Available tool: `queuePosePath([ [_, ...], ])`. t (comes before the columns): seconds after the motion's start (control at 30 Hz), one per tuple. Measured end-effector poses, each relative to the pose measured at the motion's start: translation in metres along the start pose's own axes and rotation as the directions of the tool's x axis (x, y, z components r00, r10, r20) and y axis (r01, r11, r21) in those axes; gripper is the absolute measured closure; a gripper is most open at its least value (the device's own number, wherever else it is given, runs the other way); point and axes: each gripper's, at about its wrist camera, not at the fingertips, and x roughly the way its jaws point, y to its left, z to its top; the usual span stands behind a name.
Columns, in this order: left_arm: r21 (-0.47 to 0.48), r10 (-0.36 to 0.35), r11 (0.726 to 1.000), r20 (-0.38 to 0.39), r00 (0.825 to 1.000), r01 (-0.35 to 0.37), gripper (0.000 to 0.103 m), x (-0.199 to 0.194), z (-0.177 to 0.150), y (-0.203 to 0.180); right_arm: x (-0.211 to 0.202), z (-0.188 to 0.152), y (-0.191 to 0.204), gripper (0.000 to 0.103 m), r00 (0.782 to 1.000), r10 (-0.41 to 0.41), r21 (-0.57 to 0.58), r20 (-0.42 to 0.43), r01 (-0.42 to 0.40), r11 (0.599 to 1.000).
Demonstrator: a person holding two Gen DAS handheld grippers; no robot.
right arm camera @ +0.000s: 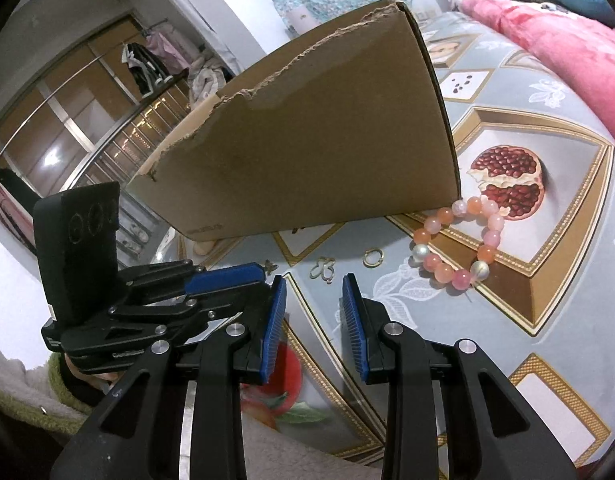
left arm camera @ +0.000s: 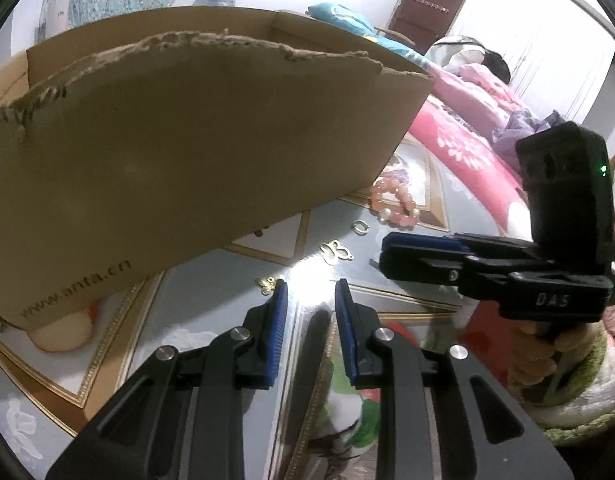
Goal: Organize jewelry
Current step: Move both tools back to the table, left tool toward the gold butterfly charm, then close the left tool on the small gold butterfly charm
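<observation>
**Both grippers empty, small gold pieces ahead of the box**

My left gripper [left arm camera: 310, 286] hangs with jaws parted, nothing between the pads. My right gripper [right arm camera: 314, 280] is likewise released and empty; in the left view its fingers lie edge-on, so I judge its state from its own camera.

The jewelry lies on the patterned tablecloth [right arm camera: 547, 320] in front of the torn cardboard box [right arm camera: 307, 140]. Just ahead of my right jaws: a gold butterfly charm [right arm camera: 322, 269]. Ahead and slightly right: a small gold ring [right arm camera: 372, 257]. Further right, touching the box's near corner: the pink bead bracelet [right arm camera: 457, 240]. A small gold charm [left arm camera: 266, 284] sits just beside my left jaw's left pad.

Likely step: pick the butterfly charm, presumably for the box. It lies flat and thin, so I'd come down steeply, pads straddling its narrow width, and close slowly so it doesn't skate on the glossy cloth.

Its long axis runs roughly ahead-and-left to near-right of my right jaws; I cannot tell which end is the loop.
</observation>
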Motion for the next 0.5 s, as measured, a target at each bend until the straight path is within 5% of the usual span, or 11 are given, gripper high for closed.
queuePosePath([
  [0.5, 0.095, 0.2, 0.975, 0.007, 0.98, -0.2, 0.08, 0.006, 0.003, -0.017, 0.003, -0.001, -0.001, 0.073, 1.0, -0.002, 0.004, 0.006, 0.002, 1.0],
])
